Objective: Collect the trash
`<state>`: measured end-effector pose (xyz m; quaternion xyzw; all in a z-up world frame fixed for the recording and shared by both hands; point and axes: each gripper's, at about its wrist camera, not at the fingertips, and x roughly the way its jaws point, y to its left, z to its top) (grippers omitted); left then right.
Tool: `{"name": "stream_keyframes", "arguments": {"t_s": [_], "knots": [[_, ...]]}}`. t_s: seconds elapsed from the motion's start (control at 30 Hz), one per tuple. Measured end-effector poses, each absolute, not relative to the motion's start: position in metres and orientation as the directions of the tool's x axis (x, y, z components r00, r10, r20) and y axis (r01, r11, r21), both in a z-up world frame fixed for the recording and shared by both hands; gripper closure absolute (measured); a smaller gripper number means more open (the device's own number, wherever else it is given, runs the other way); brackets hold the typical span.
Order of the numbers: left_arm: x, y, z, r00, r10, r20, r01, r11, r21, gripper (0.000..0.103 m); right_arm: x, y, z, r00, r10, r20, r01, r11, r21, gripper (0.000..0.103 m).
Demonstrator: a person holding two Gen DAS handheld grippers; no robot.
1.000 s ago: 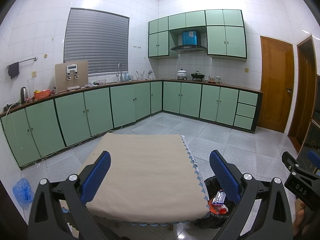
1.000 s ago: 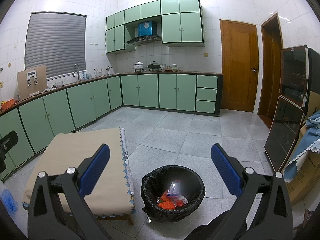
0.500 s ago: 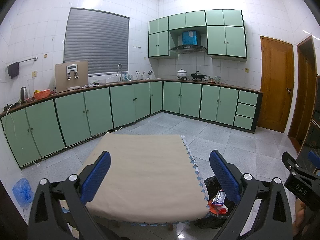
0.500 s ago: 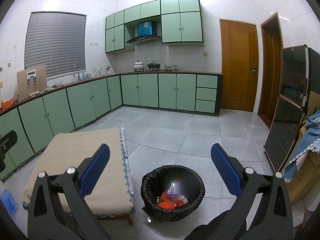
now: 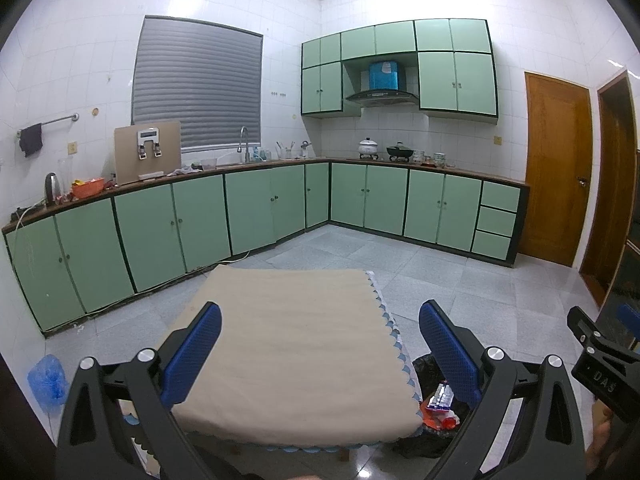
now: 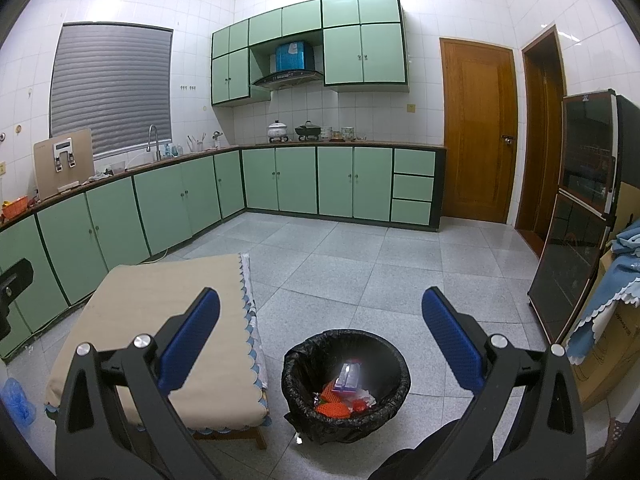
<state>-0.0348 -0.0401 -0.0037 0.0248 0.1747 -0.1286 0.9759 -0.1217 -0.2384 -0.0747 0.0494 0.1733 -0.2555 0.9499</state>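
One low table (image 6: 132, 300), one black bin (image 6: 346, 384), two wooden doors (image 6: 476, 128), one blue bag (image 5: 46, 376)

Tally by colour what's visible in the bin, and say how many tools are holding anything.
In the bin, right wrist view:
Orange wrappers: 2
Purple-white packet: 1
Red scrap: 1
White scrap: 1
Total: 5 visible; more may be hidden underneath.
Tools holding something: 0; left tool and right tool are both open.

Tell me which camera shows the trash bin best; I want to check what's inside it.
The right wrist view: the trash bin shows its whole rim and wrappers. The left wrist view shows only a sliver beside the table.
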Motion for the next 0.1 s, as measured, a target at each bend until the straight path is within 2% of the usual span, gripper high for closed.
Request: {"name": "stream_keyframes", "arguments": {"t_s": [0.1], "knots": [[-0.0345,-0.04,-0.0048,0.905,-0.244,-0.349,0.26,0.965,0.001,0.006,-0.1223,-0.2384,-0.0758,0.809,-0.468,-0.355,0.503,0.864,0.005,0.005]]}}
